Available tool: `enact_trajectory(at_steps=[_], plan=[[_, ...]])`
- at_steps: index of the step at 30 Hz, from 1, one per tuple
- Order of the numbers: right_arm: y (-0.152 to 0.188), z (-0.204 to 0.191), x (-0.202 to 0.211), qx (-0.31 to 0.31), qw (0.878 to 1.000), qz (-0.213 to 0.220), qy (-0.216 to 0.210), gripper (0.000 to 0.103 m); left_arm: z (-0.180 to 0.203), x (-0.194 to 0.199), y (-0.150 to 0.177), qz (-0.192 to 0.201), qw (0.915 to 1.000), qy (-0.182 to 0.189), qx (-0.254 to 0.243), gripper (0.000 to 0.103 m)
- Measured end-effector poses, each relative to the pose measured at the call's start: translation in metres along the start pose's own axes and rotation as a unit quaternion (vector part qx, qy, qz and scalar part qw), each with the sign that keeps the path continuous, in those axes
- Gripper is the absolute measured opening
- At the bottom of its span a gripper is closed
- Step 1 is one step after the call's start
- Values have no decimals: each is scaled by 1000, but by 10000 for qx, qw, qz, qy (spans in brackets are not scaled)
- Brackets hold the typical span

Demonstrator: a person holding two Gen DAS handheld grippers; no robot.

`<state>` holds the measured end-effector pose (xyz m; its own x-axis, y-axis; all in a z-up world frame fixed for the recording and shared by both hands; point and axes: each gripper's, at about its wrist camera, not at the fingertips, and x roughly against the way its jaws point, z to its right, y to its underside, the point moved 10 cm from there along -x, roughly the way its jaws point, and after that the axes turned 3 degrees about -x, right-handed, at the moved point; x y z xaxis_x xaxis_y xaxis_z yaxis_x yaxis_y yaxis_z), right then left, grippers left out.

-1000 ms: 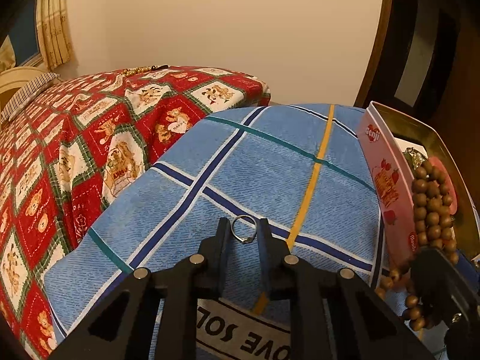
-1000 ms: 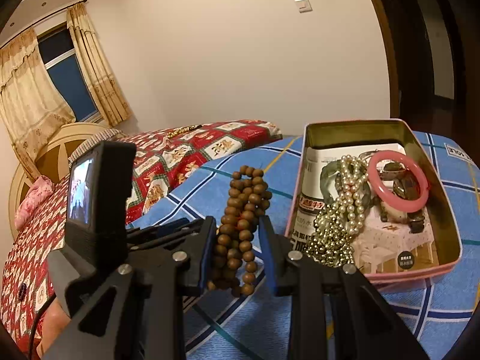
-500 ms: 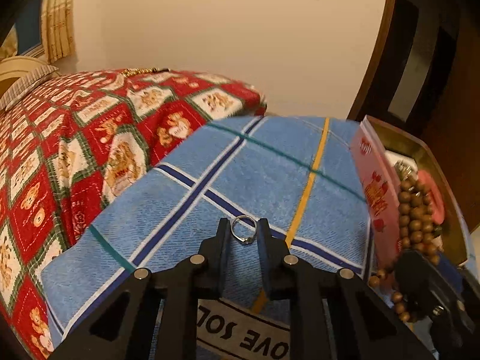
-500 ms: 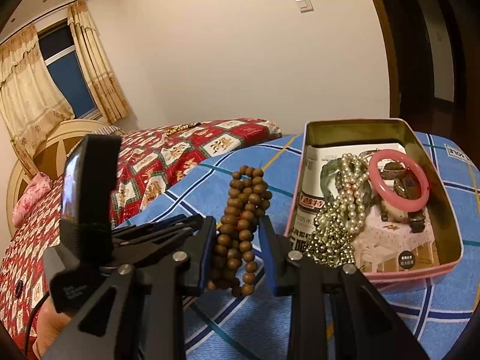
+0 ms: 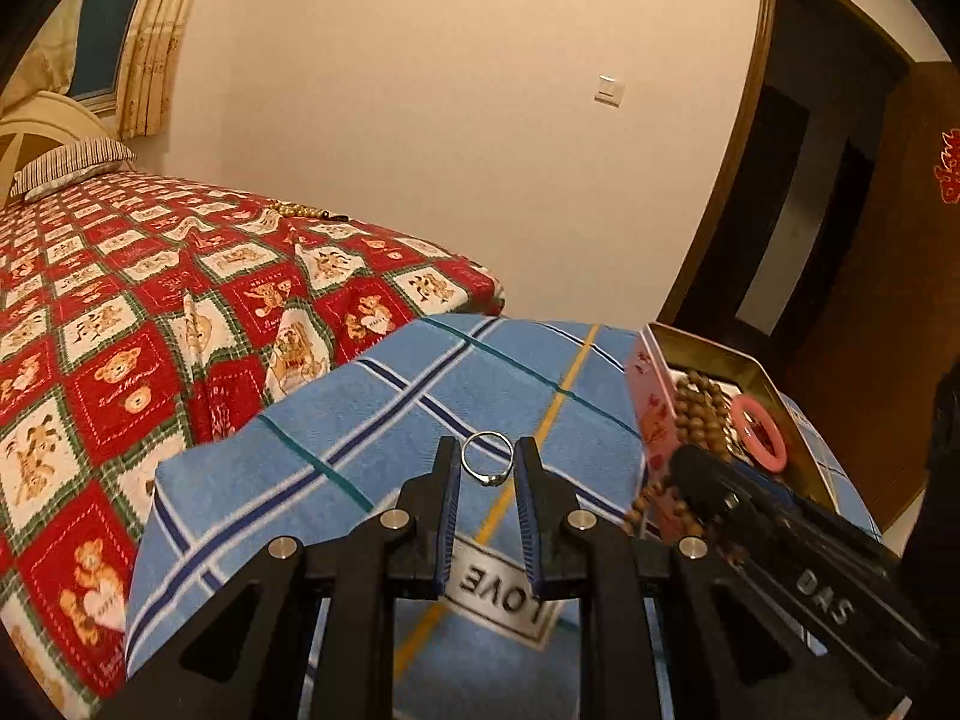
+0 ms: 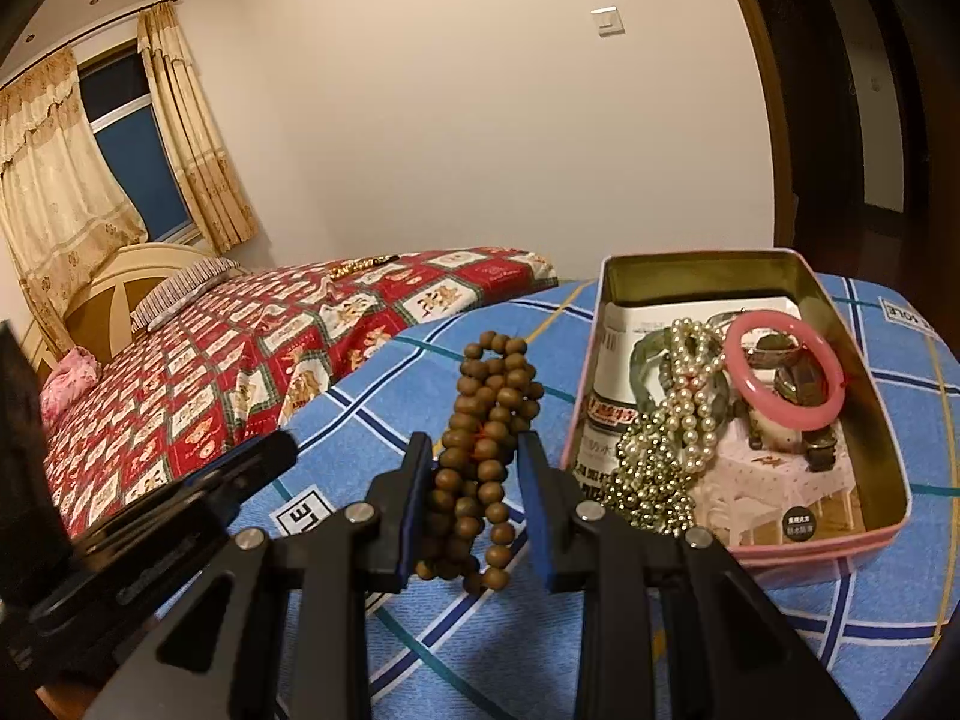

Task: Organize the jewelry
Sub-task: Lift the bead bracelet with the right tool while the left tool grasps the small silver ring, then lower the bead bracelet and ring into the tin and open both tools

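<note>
My left gripper [image 5: 487, 471] pinches a silver ring [image 5: 487, 467] upright above the blue plaid blanket [image 5: 372, 450]; my right gripper [image 6: 475, 462] clamps wooden beads [image 6: 483, 450], hanging lengthwise, beside the pink tin [image 6: 840, 546]. Behind: red bear-print bedspread [image 6: 240, 372], cream wall [image 6: 480, 120], curtained window [image 6: 132, 138]

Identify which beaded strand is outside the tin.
The brown wooden beads, clamped between the right gripper's fingers; the pearl strand lies inside the tin.
</note>
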<state>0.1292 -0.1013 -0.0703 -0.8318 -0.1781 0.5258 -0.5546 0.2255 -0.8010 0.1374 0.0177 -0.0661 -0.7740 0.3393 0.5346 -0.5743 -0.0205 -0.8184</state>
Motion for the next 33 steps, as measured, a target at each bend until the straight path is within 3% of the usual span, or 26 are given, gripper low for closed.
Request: enact_trajectory(at_steps=[11,23,33], plan=[[10,1,24,60,10000,-36,-11,32,28,14,15,-56,9992,30,-402,18],[-11,81,91,-401,9952,687,575,32,88,20,7,70,9955,600,-727,18],[-37,120,90,-632,9915,828,775,32,161,-15,-3,-16,9877,1118,-1091,18]])
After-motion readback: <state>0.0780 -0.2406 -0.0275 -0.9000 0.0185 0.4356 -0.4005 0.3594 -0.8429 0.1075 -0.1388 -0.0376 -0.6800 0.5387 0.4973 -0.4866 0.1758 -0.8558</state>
